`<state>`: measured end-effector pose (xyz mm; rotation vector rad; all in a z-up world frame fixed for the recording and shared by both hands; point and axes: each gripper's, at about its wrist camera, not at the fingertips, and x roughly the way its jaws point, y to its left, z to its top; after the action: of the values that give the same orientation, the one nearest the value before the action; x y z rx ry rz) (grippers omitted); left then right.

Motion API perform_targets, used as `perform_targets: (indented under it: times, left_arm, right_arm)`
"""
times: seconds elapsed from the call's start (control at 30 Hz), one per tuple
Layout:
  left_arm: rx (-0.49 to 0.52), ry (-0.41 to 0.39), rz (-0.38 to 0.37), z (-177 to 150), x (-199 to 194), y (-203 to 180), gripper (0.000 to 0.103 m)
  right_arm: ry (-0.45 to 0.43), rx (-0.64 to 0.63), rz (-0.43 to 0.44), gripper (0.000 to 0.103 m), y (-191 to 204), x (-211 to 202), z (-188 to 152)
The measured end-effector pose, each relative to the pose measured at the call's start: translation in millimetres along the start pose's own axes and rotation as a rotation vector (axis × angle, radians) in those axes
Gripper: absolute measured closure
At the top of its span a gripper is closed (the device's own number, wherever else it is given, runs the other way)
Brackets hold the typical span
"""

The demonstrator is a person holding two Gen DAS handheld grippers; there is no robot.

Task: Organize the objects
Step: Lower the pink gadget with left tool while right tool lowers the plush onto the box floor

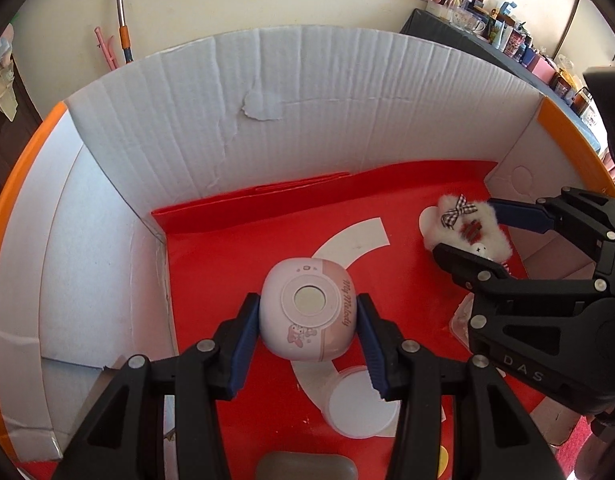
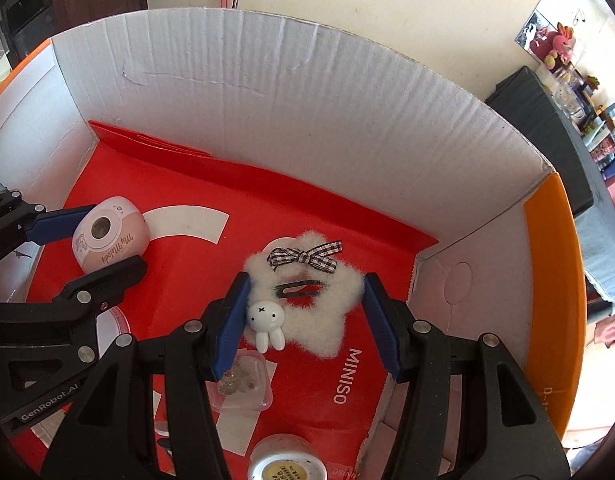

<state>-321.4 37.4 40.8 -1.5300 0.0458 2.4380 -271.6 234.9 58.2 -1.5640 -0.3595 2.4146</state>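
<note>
You've got a pink rounded My Melody case [image 1: 307, 314] face-up on the red liner, and a white fluffy star hair clip [image 2: 307, 300] with checked bow lying flat nearby.

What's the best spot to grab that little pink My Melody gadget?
Across its two smooth rounded sides, coming from above. The pink gadget lies flat on the red sheet, lens up, and the left gripper already clamps it that way.
</note>
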Motion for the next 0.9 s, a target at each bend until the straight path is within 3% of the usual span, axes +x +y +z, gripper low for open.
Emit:
perform_targets:
  times: [0.9]
  left_arm:
    - [0.02, 0.0, 0.025, -2, 1, -11, 0.052]
  right_arm:
    - [0.029, -0.003, 0.011, 0.047, -2, 2, 1]
